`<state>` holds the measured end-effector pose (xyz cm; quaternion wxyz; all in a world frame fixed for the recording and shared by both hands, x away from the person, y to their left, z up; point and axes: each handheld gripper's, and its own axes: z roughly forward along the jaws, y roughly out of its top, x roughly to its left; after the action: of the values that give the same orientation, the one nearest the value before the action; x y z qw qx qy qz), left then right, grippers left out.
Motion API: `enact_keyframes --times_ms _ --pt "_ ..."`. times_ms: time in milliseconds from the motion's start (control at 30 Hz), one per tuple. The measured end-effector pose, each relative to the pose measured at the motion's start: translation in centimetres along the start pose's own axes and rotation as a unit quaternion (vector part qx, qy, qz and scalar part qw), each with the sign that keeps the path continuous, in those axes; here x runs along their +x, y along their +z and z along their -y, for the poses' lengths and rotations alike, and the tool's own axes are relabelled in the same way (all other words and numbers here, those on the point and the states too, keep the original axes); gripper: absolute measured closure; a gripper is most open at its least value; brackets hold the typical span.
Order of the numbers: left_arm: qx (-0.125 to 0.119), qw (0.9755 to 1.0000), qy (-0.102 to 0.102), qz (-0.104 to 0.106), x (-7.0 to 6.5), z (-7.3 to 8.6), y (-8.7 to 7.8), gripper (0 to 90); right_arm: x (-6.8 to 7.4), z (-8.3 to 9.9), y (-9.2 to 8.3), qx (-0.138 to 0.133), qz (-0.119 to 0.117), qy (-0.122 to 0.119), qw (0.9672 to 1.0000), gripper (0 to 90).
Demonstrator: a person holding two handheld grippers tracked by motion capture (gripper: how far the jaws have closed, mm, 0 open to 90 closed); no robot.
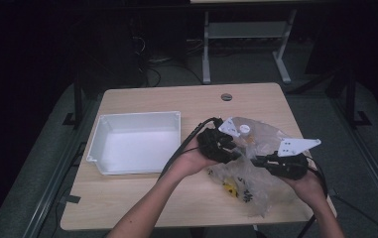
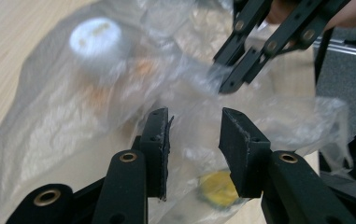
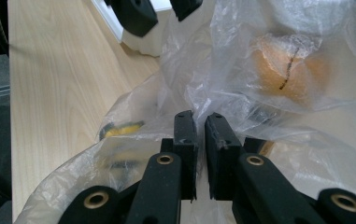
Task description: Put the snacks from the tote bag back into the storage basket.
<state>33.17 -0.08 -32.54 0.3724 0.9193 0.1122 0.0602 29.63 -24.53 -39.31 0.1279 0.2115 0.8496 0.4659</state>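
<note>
Crinkled clear plastic bag [image 1: 256,171], holding a white-capped bottle [image 2: 96,39], is pinched by the right gripper [image 3: 199,128]; the left gripper [image 2: 194,128] is spread.

The tray [image 1: 136,143] lies toward the surface's [image 1: 142,201] left edge. The plastic bag [image 1: 248,191] lies right of it, near the right edge, with a bottle [image 1: 245,130] inside.

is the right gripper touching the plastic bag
Touching. In the right gripper view the right gripper has its jaws nearly together, pinching a fold of the clear plastic bag.
</note>
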Motion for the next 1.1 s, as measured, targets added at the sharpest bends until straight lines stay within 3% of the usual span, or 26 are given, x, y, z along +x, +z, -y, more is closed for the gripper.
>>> enact_keyframes --times_ms 167,400,567,700,800,933,1033,1100 --pt "0.001 1.0000 0.003 0.004 -0.2 -0.9 -0.3 61.3 0.3 -0.4 0.1 -0.003 -0.003 -0.008 1.0000 83.2" --pt "0.014 0.9998 -0.002 0.012 -0.2 -0.8 0.8 56.1 0.9 -0.8 0.3 -0.008 -0.009 -0.016 0.9998 83.2" --pt "0.014 0.9992 -0.024 0.028 0.0 -0.5 1.9 52.6 1.3 -0.9 0.7 -0.002 -0.013 -0.027 0.9995 83.1" --pt "-0.001 0.9984 -0.046 0.034 0.3 -0.5 2.0 52.7 1.4 -0.9 0.9 0.001 -0.017 -0.031 0.9994 83.0" --pt "0.001 0.9985 -0.051 0.023 0.5 -0.6 2.1 58.1 1.6 -0.9 1.0 -0.001 -0.019 -0.037 0.9991 82.9" --pt "0.000 0.9980 -0.062 0.010 0.5 -0.6 2.3 74.5 1.7 -1.0 1.2 0.001 -0.024 -0.043 0.9988 80.8" --pt "0.007 0.9988 -0.048 0.004 0.4 -0.7 2.5 87.6 1.8 -1.0 1.3 0.001 -0.028 -0.039 0.9988 80.0" --pt "0.009 0.9992 -0.040 -0.002 0.3 -0.7 2.6 89.9 1.7 -0.9 1.3 0.001 -0.029 -0.040 0.9988 79.9"
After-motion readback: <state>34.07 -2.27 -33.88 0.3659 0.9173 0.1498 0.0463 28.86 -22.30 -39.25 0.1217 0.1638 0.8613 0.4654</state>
